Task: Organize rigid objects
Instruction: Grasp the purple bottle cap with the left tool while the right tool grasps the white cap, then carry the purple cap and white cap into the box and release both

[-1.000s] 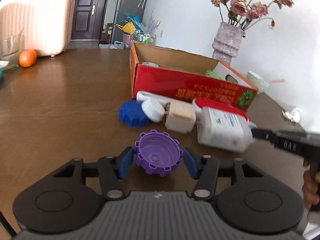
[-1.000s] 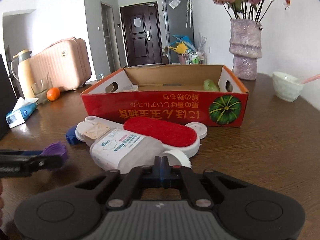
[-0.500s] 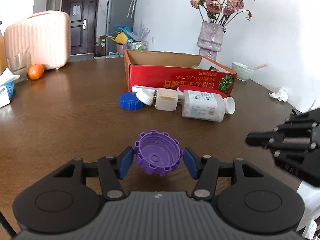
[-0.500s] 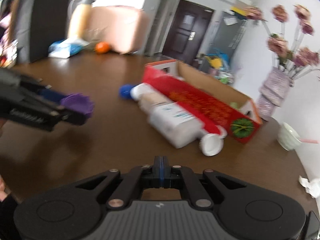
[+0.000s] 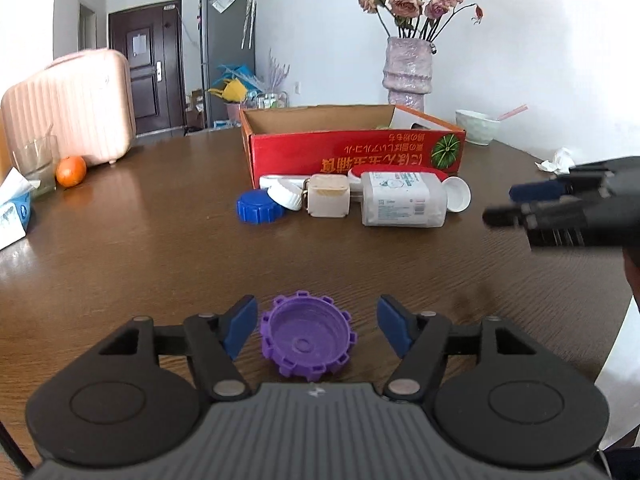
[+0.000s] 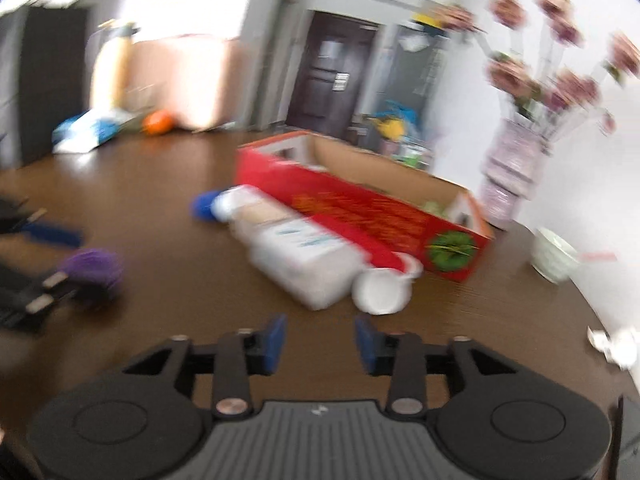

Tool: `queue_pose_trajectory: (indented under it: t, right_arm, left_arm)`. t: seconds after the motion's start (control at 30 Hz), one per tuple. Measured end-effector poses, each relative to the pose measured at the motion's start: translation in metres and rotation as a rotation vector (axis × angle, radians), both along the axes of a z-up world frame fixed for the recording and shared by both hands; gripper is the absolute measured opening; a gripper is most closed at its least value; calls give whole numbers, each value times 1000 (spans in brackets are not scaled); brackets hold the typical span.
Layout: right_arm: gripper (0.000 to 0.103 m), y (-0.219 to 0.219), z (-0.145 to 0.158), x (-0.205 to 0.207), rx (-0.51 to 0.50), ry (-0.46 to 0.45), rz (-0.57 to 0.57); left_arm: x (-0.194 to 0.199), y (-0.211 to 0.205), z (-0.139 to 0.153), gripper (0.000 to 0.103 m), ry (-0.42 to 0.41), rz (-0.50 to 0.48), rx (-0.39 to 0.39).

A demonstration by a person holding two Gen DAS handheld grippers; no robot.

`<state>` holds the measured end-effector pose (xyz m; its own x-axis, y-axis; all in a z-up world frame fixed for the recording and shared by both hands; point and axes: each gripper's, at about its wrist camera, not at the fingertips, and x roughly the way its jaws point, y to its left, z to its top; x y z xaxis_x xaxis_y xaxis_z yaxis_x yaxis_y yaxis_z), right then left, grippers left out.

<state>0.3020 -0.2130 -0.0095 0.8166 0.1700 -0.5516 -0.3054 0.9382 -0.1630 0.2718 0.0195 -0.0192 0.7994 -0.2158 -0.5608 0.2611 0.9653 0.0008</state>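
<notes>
A purple toothed cap [image 5: 306, 338] lies open side up on the brown table [image 5: 140, 248], between the blue pads of my left gripper [image 5: 316, 320]. Its jaws are opening and the pads stand clear of the cap on both sides. My right gripper [image 6: 320, 338] is also opening, with only bare table between its fingers; in the left wrist view it hangs at the right [image 5: 540, 206]. Ahead lie a blue cap [image 5: 258, 212], a white cap [image 5: 285, 196], a beige square block [image 5: 328, 200], a labelled white jar [image 5: 402, 204] and a white lid [image 5: 458, 194], all against the red cardboard box [image 5: 352, 156].
Behind the box stand a vase of dried flowers [image 5: 408, 76] and a pale bowl [image 5: 478, 126]. At the far left are a pink case [image 5: 68, 116], a glass [image 5: 34, 164], an orange [image 5: 71, 171] and a tissue pack [image 5: 12, 212]. The table's edge curves at the right.
My left jaws have let go of the purple cap, which now rests on the table. The right jaws went from shut to parted as that gripper drew back and rolled.
</notes>
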Motion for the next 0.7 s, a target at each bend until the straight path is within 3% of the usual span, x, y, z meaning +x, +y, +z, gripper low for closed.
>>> queue_pose_trajectory:
  t: [0.1, 0.17, 0.23, 0.4, 0.43, 0.47, 0.7]
  right_arm:
    - [48, -23, 1, 33, 77, 38, -81]
    - [60, -31, -2, 50, 127, 43, -81]
    - [60, -33, -8, 68, 128, 65, -94]
    - [55, -26, -29, 103, 80, 107, -142]
    - [40, -25, -31, 104, 76, 116, -134]
    - [40, -25, -34, 104, 74, 124, -129]
    - [39, -29, -28, 82, 101, 93, -122]
  left_arm:
    - [-1, 0, -1, 68, 7, -5, 7]
    - [-3, 1, -2, 69, 14, -17, 0]
    - [-2, 1, -4, 70, 24, -21, -7]
    - [6, 6, -9, 66, 60, 54, -23]
    - [6, 7, -9, 64, 66, 56, -34]
    - [6, 8, -10, 55, 76, 55, -46]
    - [-3, 6, -2, 54, 36, 61, -60]
